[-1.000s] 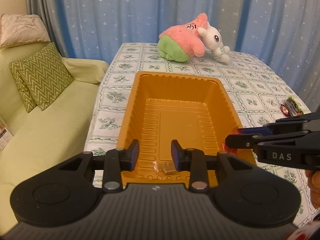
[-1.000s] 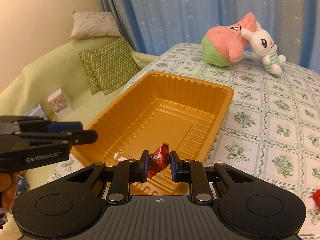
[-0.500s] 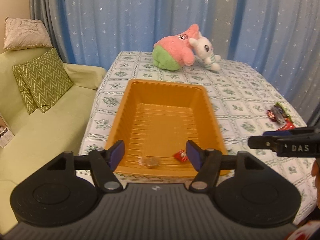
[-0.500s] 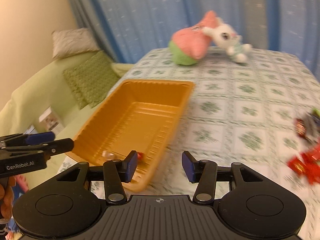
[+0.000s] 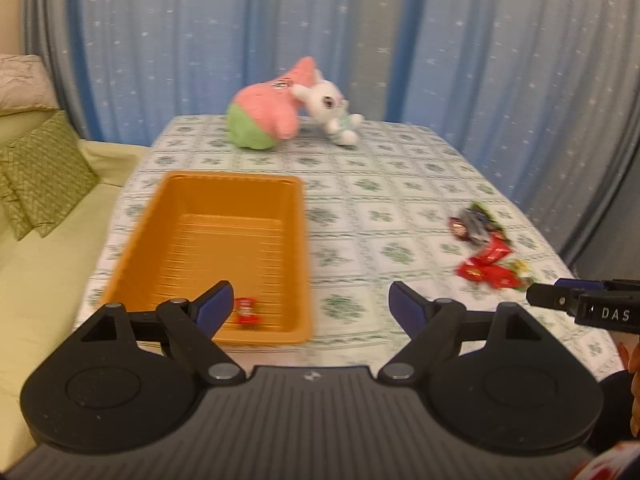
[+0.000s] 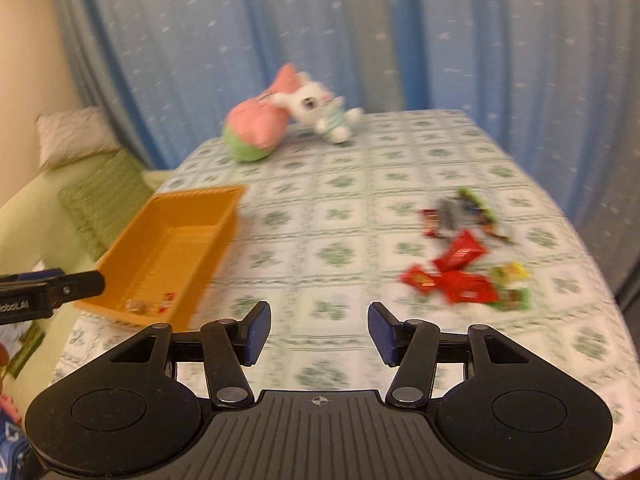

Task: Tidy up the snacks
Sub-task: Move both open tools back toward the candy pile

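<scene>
Both grippers have just let go of their snacks: the red candy (image 5: 246, 311) now lies in the orange tray (image 5: 224, 184). The left gripper (image 5: 310, 306) and right gripper (image 6: 318, 330) are opening, nothing between their fingers. The snack pile (image 6: 464, 264) waits ahead-right of the right fingers.

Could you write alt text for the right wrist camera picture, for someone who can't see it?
The right gripper, its jaws opening with nothing between them, faces loose snack wrappers on a patterned tablecloth. An orange tray sits left; two plush toys lie beyond.
</scene>
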Demonstrator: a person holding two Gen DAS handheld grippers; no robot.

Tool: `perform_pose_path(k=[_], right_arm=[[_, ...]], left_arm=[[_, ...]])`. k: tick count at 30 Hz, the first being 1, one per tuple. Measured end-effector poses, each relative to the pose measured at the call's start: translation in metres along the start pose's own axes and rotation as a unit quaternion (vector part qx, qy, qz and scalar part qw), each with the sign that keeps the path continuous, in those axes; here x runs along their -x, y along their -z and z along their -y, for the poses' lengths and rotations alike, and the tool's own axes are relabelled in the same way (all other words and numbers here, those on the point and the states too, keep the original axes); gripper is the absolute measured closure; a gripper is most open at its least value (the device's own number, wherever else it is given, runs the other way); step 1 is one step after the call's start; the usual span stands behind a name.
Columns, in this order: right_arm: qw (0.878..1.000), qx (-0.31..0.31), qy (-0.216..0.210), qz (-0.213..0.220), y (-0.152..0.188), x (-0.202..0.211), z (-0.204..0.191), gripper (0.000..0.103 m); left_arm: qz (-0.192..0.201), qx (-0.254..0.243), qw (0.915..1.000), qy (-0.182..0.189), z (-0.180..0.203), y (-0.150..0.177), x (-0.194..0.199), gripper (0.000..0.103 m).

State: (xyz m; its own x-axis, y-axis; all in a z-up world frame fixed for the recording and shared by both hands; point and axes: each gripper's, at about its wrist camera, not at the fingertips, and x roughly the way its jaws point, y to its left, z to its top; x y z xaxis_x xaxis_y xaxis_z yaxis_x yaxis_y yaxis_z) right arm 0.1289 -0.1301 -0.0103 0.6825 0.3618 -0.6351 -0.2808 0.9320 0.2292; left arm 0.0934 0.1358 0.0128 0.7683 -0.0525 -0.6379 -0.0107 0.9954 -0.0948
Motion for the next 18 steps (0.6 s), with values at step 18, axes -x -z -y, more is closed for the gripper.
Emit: perform_pose_path(k=[18], right_arm=[[0.993,-0.059,0.088,0.047,0.006,0.069,0.111,0.049]], left_arm=[[-0.013,-0.054,0.9965,0.063,0.114,-0.006,-0.02,0.017]])
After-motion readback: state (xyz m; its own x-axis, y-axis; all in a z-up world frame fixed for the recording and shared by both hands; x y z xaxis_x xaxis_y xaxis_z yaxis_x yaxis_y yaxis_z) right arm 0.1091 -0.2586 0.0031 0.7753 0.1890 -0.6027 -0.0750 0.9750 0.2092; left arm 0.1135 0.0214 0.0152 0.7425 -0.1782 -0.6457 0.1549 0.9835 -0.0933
